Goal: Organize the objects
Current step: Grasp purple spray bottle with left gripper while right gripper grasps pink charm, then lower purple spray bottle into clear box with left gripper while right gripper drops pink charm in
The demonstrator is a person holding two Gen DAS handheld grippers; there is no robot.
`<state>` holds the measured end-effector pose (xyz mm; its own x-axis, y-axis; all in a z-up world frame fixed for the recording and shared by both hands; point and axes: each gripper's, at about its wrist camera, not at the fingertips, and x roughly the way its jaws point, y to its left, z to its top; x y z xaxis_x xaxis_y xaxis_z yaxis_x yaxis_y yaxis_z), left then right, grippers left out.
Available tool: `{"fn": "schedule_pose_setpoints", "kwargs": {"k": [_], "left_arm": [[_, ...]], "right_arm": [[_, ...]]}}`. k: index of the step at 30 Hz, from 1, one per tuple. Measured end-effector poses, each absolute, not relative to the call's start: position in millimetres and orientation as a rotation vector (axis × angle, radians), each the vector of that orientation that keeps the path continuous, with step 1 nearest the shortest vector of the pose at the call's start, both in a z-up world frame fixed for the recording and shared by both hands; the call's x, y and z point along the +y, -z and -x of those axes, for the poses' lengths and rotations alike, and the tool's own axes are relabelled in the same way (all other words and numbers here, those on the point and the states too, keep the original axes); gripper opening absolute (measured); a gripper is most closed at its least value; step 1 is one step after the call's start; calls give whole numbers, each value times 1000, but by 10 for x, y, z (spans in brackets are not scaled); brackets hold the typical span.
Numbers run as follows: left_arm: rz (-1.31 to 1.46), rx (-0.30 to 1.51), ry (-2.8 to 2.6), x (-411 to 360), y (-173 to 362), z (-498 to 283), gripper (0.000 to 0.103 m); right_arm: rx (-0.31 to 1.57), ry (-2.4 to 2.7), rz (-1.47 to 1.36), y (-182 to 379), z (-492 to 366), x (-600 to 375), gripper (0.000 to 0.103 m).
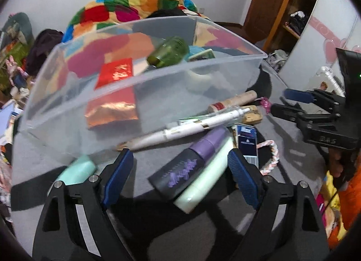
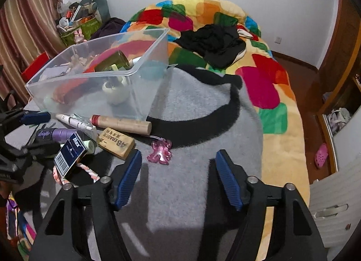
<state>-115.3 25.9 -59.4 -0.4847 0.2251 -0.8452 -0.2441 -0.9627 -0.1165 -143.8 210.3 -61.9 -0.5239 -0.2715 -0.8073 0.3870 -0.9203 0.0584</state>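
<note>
You're working in a home bedroom: a bed under a bright patchwork blanket [image 2: 259, 76], striped curtains [image 2: 24, 28], and an open wardrobe [image 1: 291, 8].

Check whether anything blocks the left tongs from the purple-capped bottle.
Nothing visible does. The left tongs are open, and the purple-capped bottle lies right between the pads, resting against a pale green tube.
</note>
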Motion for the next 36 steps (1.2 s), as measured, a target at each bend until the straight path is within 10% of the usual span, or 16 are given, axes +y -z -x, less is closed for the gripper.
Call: {"fn": "schedule_pose_setpoints", "kwargs": {"k": [10,17,36], "left_arm": [[1343,-60,-2497,170,518,977,45],[1321,-53,-2553,107,490,743,26],[1384,12,-2678,-136,545,222,26]], "right_arm": [[273,2400,-1270,708,1476,1859,20],[256,2402,-1243,678,1300,1876,20],[211,2405,-1215,594,593,2125,20]]}}
